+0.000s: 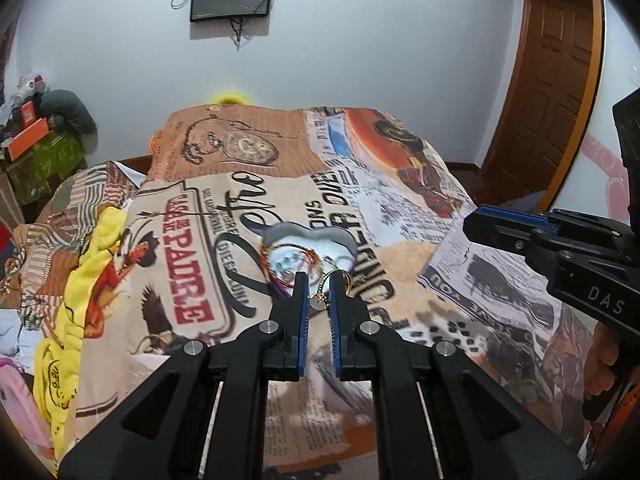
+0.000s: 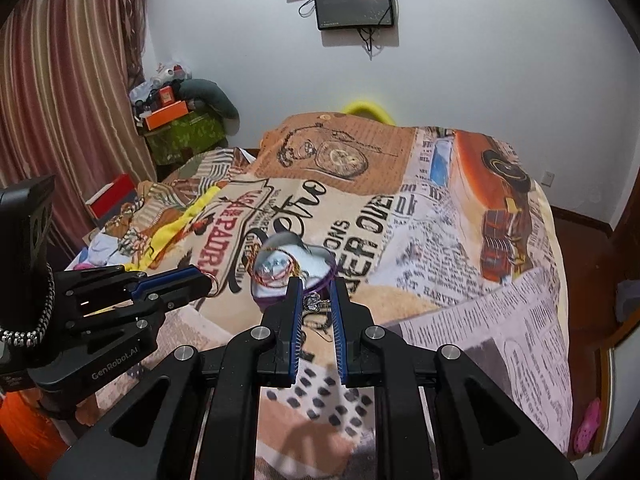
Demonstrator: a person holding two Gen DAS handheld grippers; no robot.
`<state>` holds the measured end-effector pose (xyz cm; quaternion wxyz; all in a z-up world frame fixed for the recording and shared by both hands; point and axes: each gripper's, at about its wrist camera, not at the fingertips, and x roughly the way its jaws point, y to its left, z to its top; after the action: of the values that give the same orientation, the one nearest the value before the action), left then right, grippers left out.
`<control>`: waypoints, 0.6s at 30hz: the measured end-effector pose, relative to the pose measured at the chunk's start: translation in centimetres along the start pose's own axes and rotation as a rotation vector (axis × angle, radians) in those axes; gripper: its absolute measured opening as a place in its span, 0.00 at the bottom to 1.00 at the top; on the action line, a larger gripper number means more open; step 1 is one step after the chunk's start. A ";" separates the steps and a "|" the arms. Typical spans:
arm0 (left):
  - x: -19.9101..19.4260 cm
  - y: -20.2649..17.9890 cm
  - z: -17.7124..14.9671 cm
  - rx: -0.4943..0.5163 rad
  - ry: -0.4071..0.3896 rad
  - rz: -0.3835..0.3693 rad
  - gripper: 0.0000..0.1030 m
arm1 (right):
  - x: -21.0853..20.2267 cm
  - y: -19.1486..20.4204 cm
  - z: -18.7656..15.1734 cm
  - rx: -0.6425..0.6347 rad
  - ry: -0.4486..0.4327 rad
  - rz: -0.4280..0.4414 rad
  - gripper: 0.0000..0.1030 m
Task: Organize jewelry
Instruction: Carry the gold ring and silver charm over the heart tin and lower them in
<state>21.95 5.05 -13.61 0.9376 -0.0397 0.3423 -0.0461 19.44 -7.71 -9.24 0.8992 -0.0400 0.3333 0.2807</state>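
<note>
The left gripper (image 1: 318,286) hangs above the bed (image 1: 400,264), its blue-padded jaws nearly closed on a gold hoop earring (image 1: 322,294) with a small round charm. Just beyond its tips, near the middle of the printed bedspread, lies a heart-shaped tray (image 1: 308,240) holding red-and-gold bangles (image 1: 280,268). The right gripper (image 1: 472,222) reaches in from the right edge, jaws together

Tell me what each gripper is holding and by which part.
The left gripper pinches a gold hoop earring by its ring, near the fingertips. The right gripper pinches a small silver piece of jewelry at its tips; which part cannot be told.
</note>
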 end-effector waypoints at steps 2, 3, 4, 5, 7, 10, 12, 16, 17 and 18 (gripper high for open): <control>0.3 0.6 0.2 -0.010 -0.002 0.008 0.08 | 0.4 0.1 0.3 -0.005 -0.002 0.001 0.12; 0.4 0.9 0.3 -0.013 -0.002 0.012 0.08 | 0.6 0.1 0.4 -0.008 -0.002 0.001 0.12; 0.6 1.1 0.3 -0.016 -0.002 0.017 0.08 | 0.8 0.1 0.6 -0.011 -0.002 0.001 0.12; 0.7 1.4 0.3 -0.018 -0.002 0.020 0.08 | 1.1 0.1 0.8 -0.014 -0.001 0.000 0.12; 1.1 1.8 0.4 -0.023 0.002 0.027 0.08 | 1.6 0.1 1.0 -0.016 0.001 0.000 0.12; 2.1 2.3 0.5 -0.029 0.011 0.034 0.08 | 2.4 0.0 1.5 -0.015 0.007 0.002 0.12; 2.7 2.6 0.6 -0.032 0.021 0.036 0.08 | 3.2 0.0 1.8 -0.020 0.017 -0.001 0.12; 4.2 3.1 0.6 -0.040 0.047 0.032 0.08 | 4.5 0.1 2.1 -0.028 0.036 0.005 0.12; 4.6 3.2 0.6 -0.042 0.052 0.029 0.08 | 4.9 0.1 2.1 -0.030 0.040 0.007 0.12; 4.8 3.2 0.7 -0.042 0.057 0.026 0.08 | 5.1 0.2 2.2 -0.031 0.045 0.009 0.12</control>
<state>26.24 7.70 -16.49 0.9270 -0.0538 0.3701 -0.0278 23.78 -4.50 -10.69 0.8895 -0.0587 0.3490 0.2891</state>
